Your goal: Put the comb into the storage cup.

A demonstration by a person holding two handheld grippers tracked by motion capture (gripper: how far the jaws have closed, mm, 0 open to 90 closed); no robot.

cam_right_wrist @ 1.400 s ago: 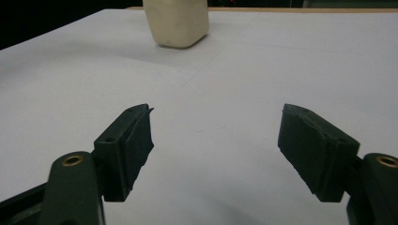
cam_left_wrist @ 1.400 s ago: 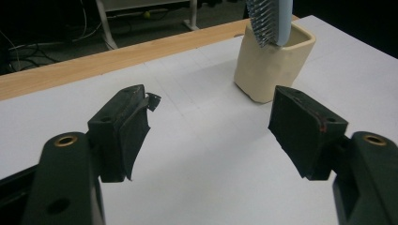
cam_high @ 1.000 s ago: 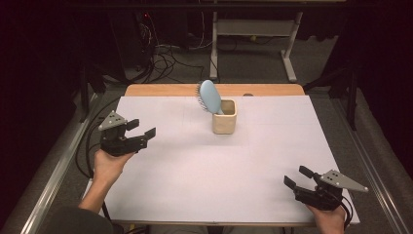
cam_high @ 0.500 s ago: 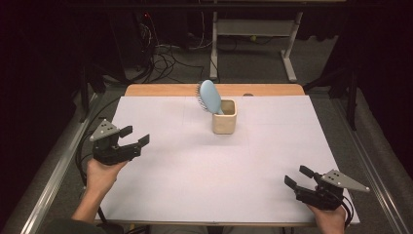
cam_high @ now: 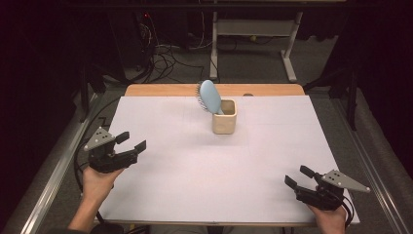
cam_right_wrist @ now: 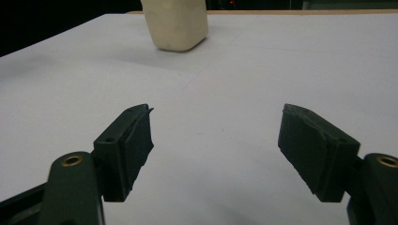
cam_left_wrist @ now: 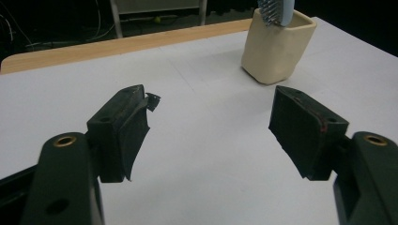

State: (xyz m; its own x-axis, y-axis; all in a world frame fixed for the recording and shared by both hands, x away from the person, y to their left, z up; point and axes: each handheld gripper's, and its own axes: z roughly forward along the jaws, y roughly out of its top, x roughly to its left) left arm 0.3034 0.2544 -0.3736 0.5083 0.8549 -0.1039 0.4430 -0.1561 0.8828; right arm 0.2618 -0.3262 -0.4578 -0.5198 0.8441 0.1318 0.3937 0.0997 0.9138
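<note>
Since the blue hairbrush (cam_high: 210, 96) already stands in the cream cup (cam_high: 224, 118) near the bench's (cam_high: 195, 185) far edge, little looks left; left hand-held gripper (cam_high: 130, 141) and right hand-held gripper (cam_high: 298, 177) gape empty at the near corners.

Looks like lab or test room. Table (cam_high: 160, 195) with plain white top, wood edge at far side. Dark all around. Messy cables (cam_high: 165, 58) on floor far left. Metal desk legs (cam_high: 253, 44) far back.
</note>
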